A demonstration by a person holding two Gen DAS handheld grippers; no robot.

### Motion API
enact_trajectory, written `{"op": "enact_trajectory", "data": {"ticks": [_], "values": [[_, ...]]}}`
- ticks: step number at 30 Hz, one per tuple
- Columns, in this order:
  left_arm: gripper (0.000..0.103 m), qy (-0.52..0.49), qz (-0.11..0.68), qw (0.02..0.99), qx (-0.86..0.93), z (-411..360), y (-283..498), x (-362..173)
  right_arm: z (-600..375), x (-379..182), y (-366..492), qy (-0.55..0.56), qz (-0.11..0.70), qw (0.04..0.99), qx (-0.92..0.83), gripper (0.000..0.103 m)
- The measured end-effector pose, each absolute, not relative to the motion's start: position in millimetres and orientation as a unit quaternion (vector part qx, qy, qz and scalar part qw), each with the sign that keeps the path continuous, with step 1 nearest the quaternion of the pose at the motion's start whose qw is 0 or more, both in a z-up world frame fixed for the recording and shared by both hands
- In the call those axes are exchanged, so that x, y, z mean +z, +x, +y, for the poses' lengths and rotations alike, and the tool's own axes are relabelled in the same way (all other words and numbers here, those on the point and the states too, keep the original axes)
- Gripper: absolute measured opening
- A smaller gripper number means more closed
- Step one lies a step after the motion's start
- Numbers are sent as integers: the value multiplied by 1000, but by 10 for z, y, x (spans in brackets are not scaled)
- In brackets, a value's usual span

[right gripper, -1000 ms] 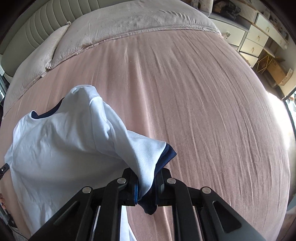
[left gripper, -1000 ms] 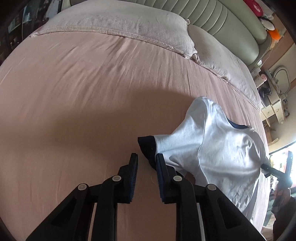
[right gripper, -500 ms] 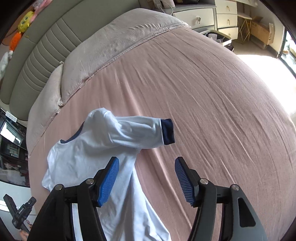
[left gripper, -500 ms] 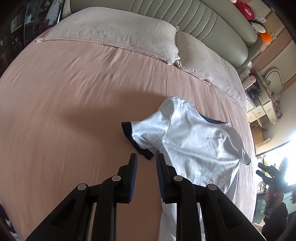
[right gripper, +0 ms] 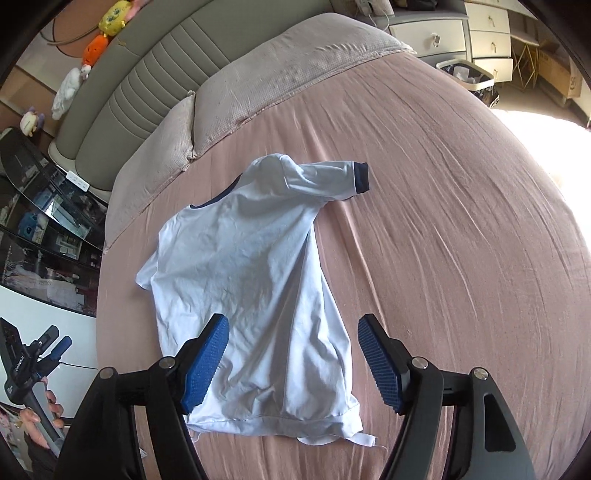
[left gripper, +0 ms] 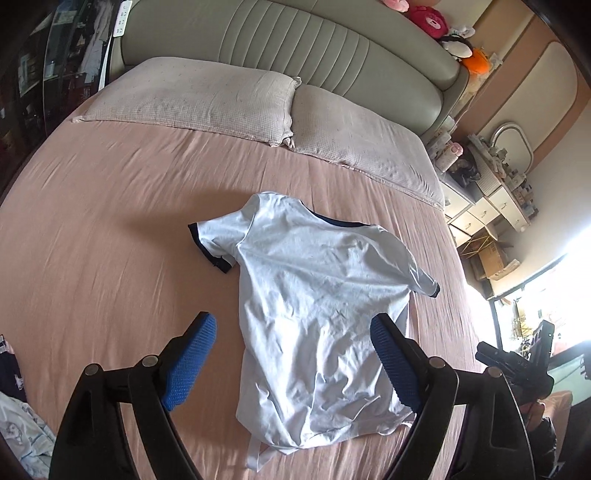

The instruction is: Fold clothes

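Observation:
A white T-shirt [left gripper: 314,306] with dark blue collar and cuffs lies spread out and wrinkled on the pink bed sheet [left gripper: 110,240], both sleeves out to the sides. My left gripper [left gripper: 291,332] hovers above its lower half, jaws opening wide, nothing between the pads. In the right wrist view the same T-shirt [right gripper: 243,266] lies below my right gripper [right gripper: 291,332], whose jaws are also opening and hold nothing. The left gripper [right gripper: 40,354] shows at the lower left there, in a person's hand.
Two beige pillows [left gripper: 207,96] lie against a grey padded headboard [left gripper: 295,48]. Plush toys [left gripper: 443,26] sit on top of it. White drawers [right gripper: 454,37] and a bin [right gripper: 469,77] stand beside the bed. More clothing [left gripper: 18,424] lies at the sheet's lower left edge.
Both grippers let go of the sleeves, opened and rose back from the bed. The T-shirt now lies spread on the sheet.

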State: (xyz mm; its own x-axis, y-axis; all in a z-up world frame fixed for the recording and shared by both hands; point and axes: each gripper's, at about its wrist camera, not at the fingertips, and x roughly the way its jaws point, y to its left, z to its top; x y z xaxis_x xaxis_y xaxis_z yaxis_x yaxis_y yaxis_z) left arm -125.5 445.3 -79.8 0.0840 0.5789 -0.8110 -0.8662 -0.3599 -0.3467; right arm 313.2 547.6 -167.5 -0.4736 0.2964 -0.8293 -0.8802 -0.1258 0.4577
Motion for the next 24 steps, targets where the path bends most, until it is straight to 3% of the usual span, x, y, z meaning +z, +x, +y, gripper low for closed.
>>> {"op": "enact_trajectory", "data": {"ticks": [9,16,24], "values": [[86,-463,164,572,656,3878,-972,-1115,4808,-1869,3470,-241,518,450,687,74],[86,-435,262,553,661,3457,-823,-1867,4308,-2391,3359,-366,411,473,688,74],[86,-442,288,562,637,3264,-682,-2502,4083,-2888,3311,-396,398,464,686,74]]}}
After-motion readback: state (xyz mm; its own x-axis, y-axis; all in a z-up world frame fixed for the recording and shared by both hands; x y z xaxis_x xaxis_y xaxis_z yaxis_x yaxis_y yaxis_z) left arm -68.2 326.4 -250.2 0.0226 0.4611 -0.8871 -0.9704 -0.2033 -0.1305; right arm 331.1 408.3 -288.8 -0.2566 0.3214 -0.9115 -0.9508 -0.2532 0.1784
